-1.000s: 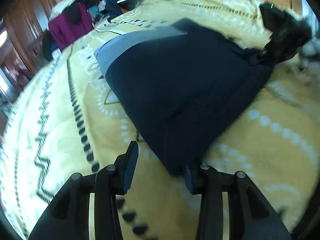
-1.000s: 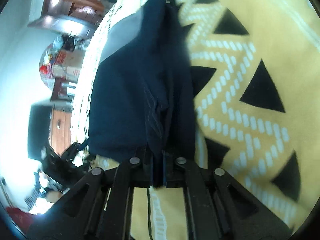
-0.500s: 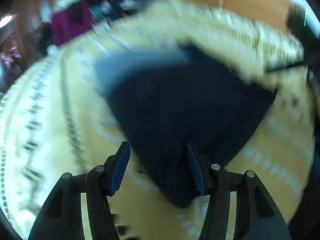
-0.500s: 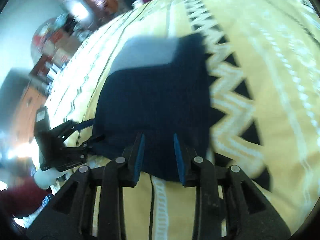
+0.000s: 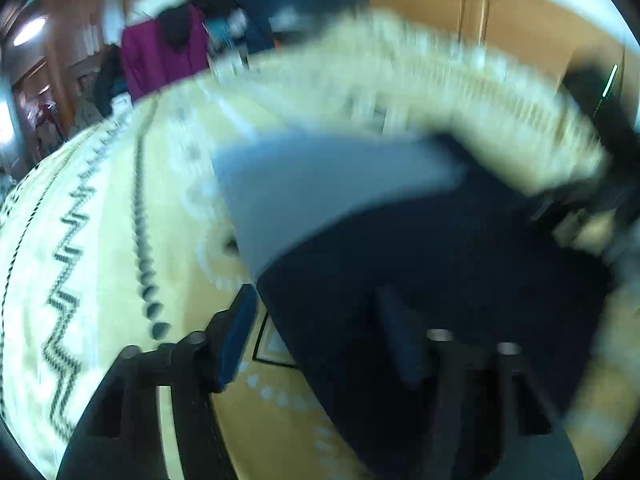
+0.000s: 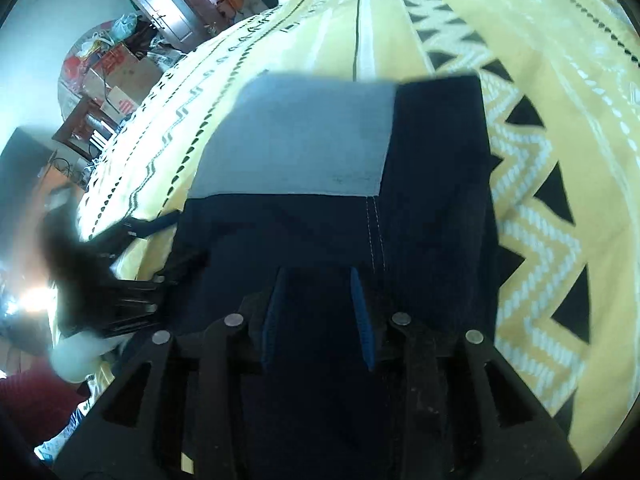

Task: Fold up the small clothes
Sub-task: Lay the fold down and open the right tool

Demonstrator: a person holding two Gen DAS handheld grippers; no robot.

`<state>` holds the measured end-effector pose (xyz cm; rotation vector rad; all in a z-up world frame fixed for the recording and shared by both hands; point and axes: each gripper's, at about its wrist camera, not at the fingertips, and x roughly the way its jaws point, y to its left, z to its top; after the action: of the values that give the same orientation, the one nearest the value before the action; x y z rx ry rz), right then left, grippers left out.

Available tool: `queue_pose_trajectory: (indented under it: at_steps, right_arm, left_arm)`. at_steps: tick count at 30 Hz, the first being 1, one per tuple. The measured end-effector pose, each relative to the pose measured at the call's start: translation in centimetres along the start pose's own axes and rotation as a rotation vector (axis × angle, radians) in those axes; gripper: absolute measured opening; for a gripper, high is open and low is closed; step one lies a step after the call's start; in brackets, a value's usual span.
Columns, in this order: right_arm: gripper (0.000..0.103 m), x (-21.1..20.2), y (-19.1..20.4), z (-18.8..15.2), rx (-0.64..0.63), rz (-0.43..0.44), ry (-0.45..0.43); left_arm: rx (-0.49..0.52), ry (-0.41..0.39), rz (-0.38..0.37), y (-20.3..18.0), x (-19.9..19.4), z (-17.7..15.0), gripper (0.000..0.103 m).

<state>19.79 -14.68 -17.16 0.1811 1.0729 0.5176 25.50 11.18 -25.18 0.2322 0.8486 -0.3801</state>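
Bed with yellow patterned bedspread (image 6: 520, 92) is filling most of both views, black zigzags and white dotted bands running across it. Dark navy garment (image 6: 436, 184) with a grey panel (image 6: 304, 140) is lying flat on the bedspread, roughly folded into a block, the grey section sitting at the far end and the navy part reaching toward both cameras. In the left wrist view the same garment (image 5: 440, 280) is showing heavy motion blur, grey panel (image 5: 320, 188) upper left of the navy cloth. Right tongs (image 6: 318, 312) are standing open over the near edge of the navy cloth, blue-padded fingers (image 6: 362, 320) apart with fabric showing between them, nothing being pinched; whether the tips are touching the cloth cannot be told. Left tongs (image 5: 316, 328) are also standing open, wide: the left finger (image 5: 234, 336) is sitting over bare bedspread just beside the garment's edge, the other finger over the navy cloth, blurred. The left tongs are also appearing in the right wrist view at the garment's left edge (image 6: 132, 276), blurred, with a pale gloved hand (image 6: 80, 356) behind them and a dark red sleeve (image 6: 36, 404) below that. Background is showing a magenta garment (image 5: 164, 52) past the bed's far edge, wooden furniture, and cardboard boxes (image 6: 116, 76) by a door.
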Motion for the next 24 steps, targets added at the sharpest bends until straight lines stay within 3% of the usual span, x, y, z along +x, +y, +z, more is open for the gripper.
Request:
queue_pose_trajectory:
  at_steps: [2, 5, 7, 11, 12, 13, 14, 15, 17, 20, 24]
  right_arm:
    - [0.035, -0.5, 0.1, -0.8, -0.007, 0.010, -0.015]
    - [0.038, -1.7, -0.3, -1.8, 0.014, 0.022, -0.039]
    - [0.040, -2.5, -0.6, -2.5, 0.042, 0.030, -0.056]
    - [0.049, -2.9, -0.1, -4.1, 0.083, 0.046, -0.076]
    - [0.051, -2.8, 0.0, -4.4, 0.083, 0.049, -0.076]
    - [0.057, -2.8, 0.2, -4.8, 0.081, 0.053, -0.077]
    - [0.061, -2.8, 0.4, -5.0, 0.079, 0.056, -0.077]
    - [0.062, -2.9, 0.6, -5.2, 0.074, 0.056, -0.076]
    - [0.069, -3.3, 1.3, -5.2, 0.049, 0.034, -0.073]
    - [0.084, -4.4, 2.7, -5.6, -0.007, -0.023, -0.076]
    - [0.091, -6.6, 4.4, -7.7, -0.075, -0.124, -0.086]
  left_arm:
    - [-0.067, 0.013, -0.062, 1.3, 0.9, 0.2, 0.083]
    - [-0.055, -0.036, -0.092, 1.5, -0.8, 1.3, 0.068]
    - [-0.062, -0.092, -0.118, 1.9, -1.9, 2.2, 0.068]
    - [-0.086, -0.139, -0.087, 3.2, -0.3, 6.8, 0.070]
    - [-0.091, -0.116, -0.059, 3.6, 1.1, 7.5, 0.071]
    - [-0.096, -0.071, -0.019, 4.0, 2.9, 8.4, 0.082]
    - [-0.106, -0.021, 0.010, 4.5, 4.8, 8.6, 0.100]
    - [-0.131, 0.020, 0.014, 5.1, 6.3, 8.5, 0.103]
    - [-0.214, 0.045, -0.049, 6.4, 6.7, 8.2, 0.102]
    - [-0.163, 0.045, -0.006, 5.7, 3.5, 7.4, 0.097]
    - [-0.154, 0.055, -0.002, 3.5, -3.5, 3.2, 0.096]
